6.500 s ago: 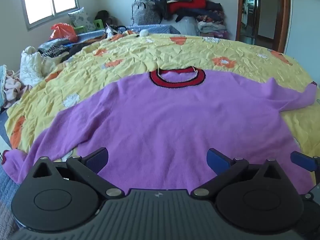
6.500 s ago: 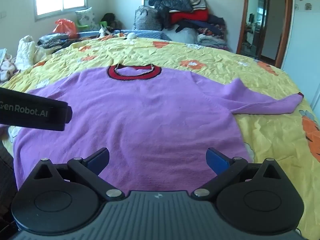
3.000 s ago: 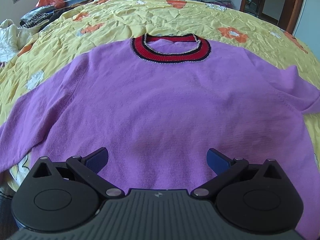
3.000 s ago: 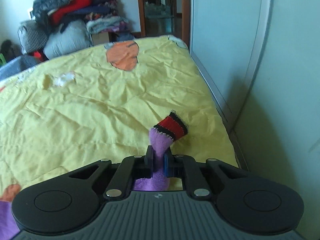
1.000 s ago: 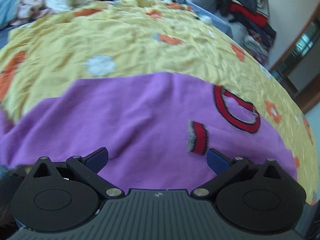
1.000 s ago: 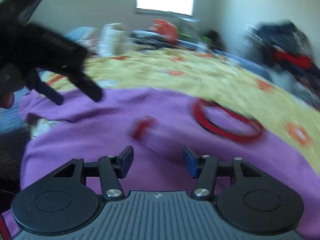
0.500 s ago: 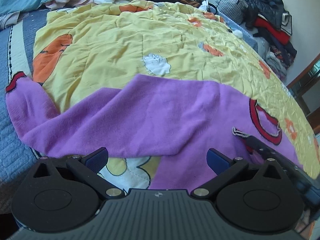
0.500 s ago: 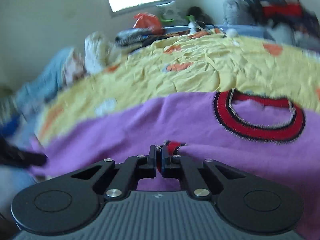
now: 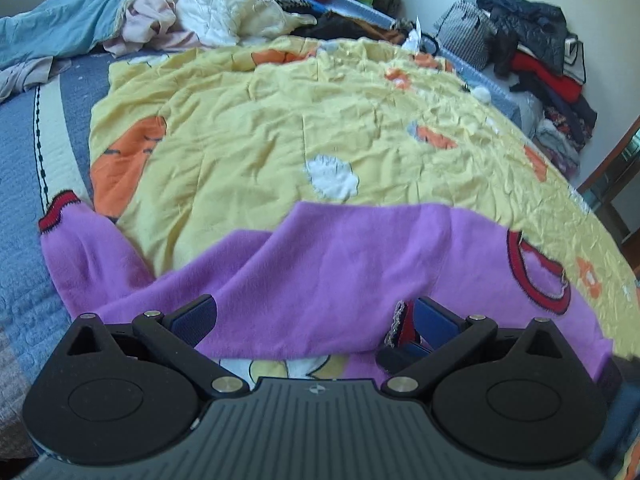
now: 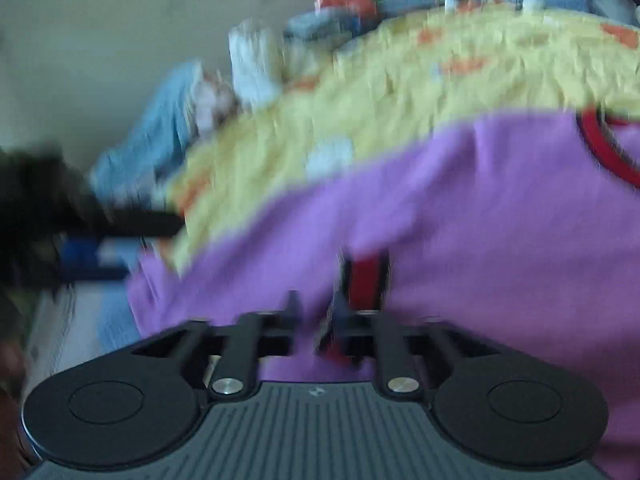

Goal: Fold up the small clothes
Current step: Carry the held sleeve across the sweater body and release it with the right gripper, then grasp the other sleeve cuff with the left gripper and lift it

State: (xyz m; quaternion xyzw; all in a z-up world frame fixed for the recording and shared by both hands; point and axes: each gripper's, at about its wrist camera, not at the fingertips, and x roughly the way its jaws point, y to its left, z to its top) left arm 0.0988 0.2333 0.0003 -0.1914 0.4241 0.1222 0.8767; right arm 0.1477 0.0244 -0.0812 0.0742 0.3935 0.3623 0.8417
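A purple sweater (image 9: 332,256) with a red and black collar (image 9: 536,280) lies on the yellow bedspread (image 9: 280,120). Its left sleeve runs off to a red cuff (image 9: 58,210) at the bed's left edge. My left gripper (image 9: 316,314) is open, low over the sweater's near edge. The other sleeve's red cuff (image 9: 402,322) lies just inside its right finger. In the blurred right wrist view my right gripper (image 10: 314,306) hovers over the sweater (image 10: 460,216) with a narrow gap between the fingers, and the red cuff (image 10: 366,276) lies just beyond them.
Loose clothes and a blue blanket (image 9: 68,24) are heaped at the far left. A pile of dark and red clothes and a checked bag (image 9: 468,36) stands at the far right. A blue quilt (image 9: 24,272) shows at the left under the bedspread.
My right gripper, shut on the red cuff half a second ago, has parted its fingers and the cuff lies free on the sweater. My left gripper has moved closer to the sweater's edge.
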